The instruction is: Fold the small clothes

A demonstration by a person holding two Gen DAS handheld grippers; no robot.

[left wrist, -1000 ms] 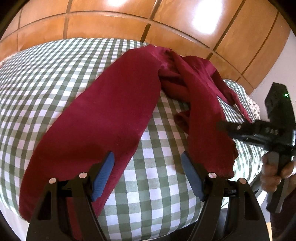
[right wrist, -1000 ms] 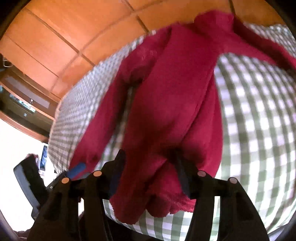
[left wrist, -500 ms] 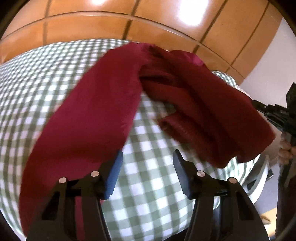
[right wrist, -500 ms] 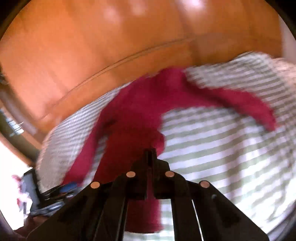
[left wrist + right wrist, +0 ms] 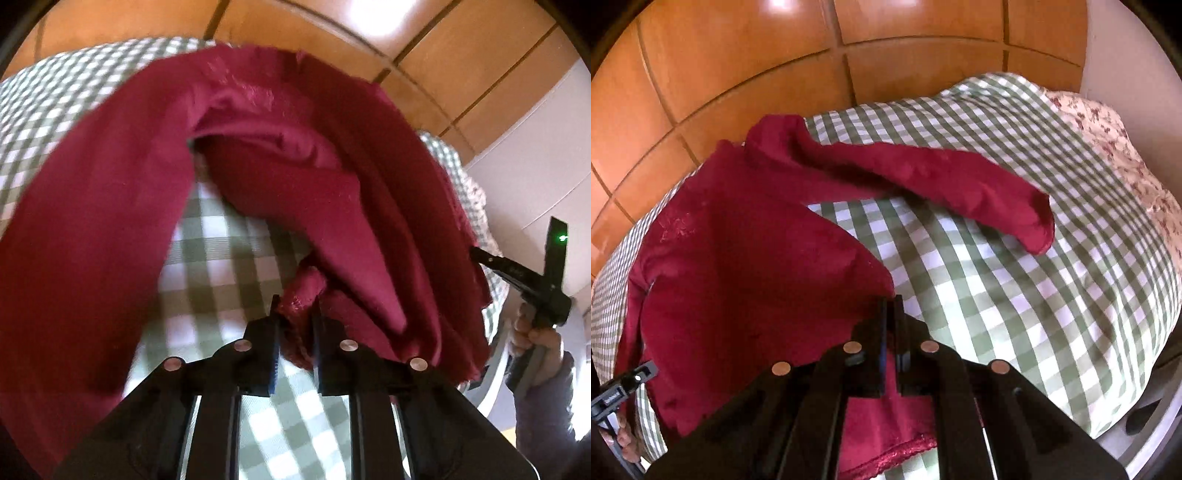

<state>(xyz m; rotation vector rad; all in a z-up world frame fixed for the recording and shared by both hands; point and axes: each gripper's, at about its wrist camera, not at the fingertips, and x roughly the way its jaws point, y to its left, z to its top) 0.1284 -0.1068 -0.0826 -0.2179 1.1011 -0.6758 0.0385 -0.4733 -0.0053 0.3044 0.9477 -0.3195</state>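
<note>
On the checked bedspread (image 5: 1015, 295) lies the red garment (image 5: 738, 258), its free sleeve (image 5: 960, 188) stretched toward the floral pillow (image 5: 1108, 129); the left gripper (image 5: 295, 317) has just been closing, its jaws now clamped on a lace-edged fold of the garment; the right gripper (image 5: 891, 314) is pinched together on the garment's edge.
</note>
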